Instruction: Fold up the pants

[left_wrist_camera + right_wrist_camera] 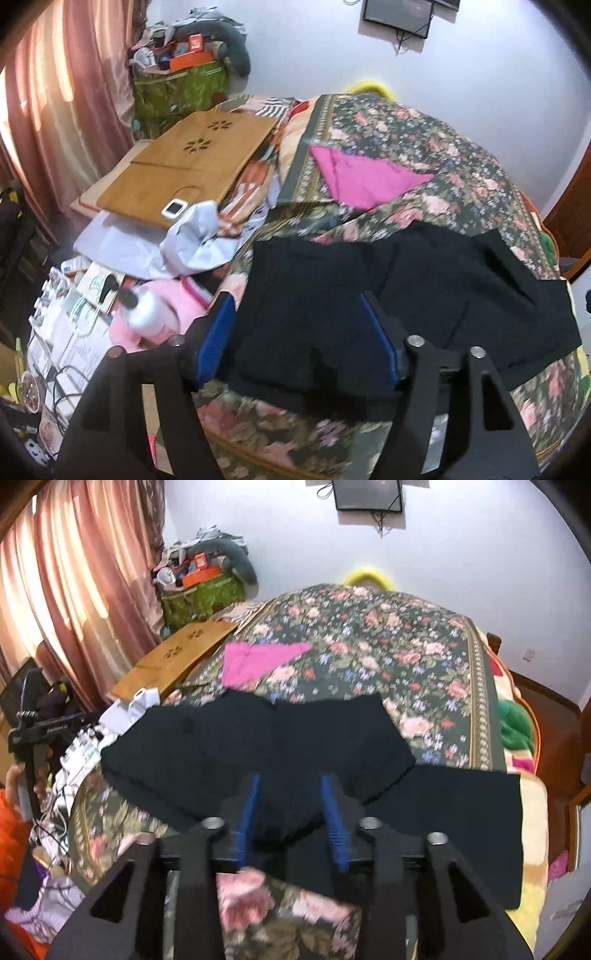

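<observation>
Black pants (pixel 369 295) lie spread flat across the near part of a floral bedspread (pixel 424 147); they also show in the right wrist view (pixel 258 738). My left gripper (pixel 295 299) is open, its blue-padded fingers (pixel 218 332) hovering just above the pants' near left part. My right gripper (pixel 290 779) is open, its blue pads (pixel 334 823) over the near edge of the pants. Neither gripper holds cloth. The image is motion-blurred.
A pink folded cloth (pixel 365 177) lies farther back on the bedspread (pixel 369 635). A wooden lap desk (pixel 184 173), white papers (pixel 147 243) and a pink bag (pixel 162 314) clutter the left side. Curtains (pixel 74 590) hang at left. A black stand (pixel 33 731) is at far left.
</observation>
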Tool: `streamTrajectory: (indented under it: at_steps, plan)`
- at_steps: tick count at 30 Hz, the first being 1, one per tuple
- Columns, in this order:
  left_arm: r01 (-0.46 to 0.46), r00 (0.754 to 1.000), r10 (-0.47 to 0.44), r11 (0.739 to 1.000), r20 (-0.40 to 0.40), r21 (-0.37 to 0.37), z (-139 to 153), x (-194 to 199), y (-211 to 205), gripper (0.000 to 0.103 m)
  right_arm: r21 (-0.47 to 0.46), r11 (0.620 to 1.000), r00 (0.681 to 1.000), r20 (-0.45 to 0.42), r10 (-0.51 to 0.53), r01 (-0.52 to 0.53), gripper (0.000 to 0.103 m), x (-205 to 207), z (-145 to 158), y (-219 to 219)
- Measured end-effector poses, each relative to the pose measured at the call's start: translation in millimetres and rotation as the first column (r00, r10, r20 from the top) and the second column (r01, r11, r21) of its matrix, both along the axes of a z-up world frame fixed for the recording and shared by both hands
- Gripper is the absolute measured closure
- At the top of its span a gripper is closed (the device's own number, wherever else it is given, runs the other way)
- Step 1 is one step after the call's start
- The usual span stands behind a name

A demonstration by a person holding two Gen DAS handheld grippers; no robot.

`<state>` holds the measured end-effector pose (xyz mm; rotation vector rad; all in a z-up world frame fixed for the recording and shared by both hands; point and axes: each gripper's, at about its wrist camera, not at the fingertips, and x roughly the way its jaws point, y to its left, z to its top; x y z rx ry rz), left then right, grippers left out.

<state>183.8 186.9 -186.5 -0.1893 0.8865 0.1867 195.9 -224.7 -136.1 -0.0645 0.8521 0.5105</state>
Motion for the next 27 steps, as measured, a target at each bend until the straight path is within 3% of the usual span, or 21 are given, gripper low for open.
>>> streamTrajectory:
  at_steps: [3,5,12,21,23,25,26,27]
  plan:
    - [-0.001,1.0,0.001,1.0,-0.001,-0.008,4.2,12.6,-8.0,0.008,-0.028,1.0,1.0,-0.006,-0.008,0.008,0.038,18.6,-2.2,8.6]
    - [-0.012,1.0,0.012,1.0,-0.001,-0.009,4.9,23.0,-12.4,0.002,-0.041,0.999,1.0,-0.009,-0.001,0.0,0.033,30.8,-5.5,16.0]
    - [0.006,0.999,-0.008,0.999,-0.045,-0.033,-9.4,55.5,-24.9,0.002,-0.118,0.988,0.991,-0.097,0.088,-0.1,0.032,77.4,-30.2,52.1]
    - [0.073,0.988,-0.069,0.997,-0.138,0.026,-41.3,89.4,-43.3,0.002,-0.186,0.965,0.96,-0.247,0.135,-0.184,0.032,135.0,-77.9,99.3]
    - [0.089,0.984,-0.082,0.995,-0.158,0.043,-48.2,93.9,-48.2,0.002,-0.203,0.962,0.954,-0.272,0.125,-0.184,0.035,144.8,-88.6,104.7]
    - [0.108,0.98,-0.098,0.993,-0.172,0.055,-54.0,96.8,-53.2,0.002,-0.201,0.961,0.944,-0.307,0.123,-0.191,0.049,152.6,-98.5,106.9]
    - [0.116,0.979,-0.104,0.991,-0.177,0.059,-55.7,97.5,-54.9,0.002,-0.204,0.96,0.939,-0.323,0.119,-0.192,0.065,155.0,-102.8,107.3]
    - [0.127,0.977,-0.113,0.99,-0.183,0.067,-57.6,98.4,-57.6,0.002,-0.198,0.961,0.935,-0.335,0.118,-0.193,0.071,157.4,-106.4,106.5]
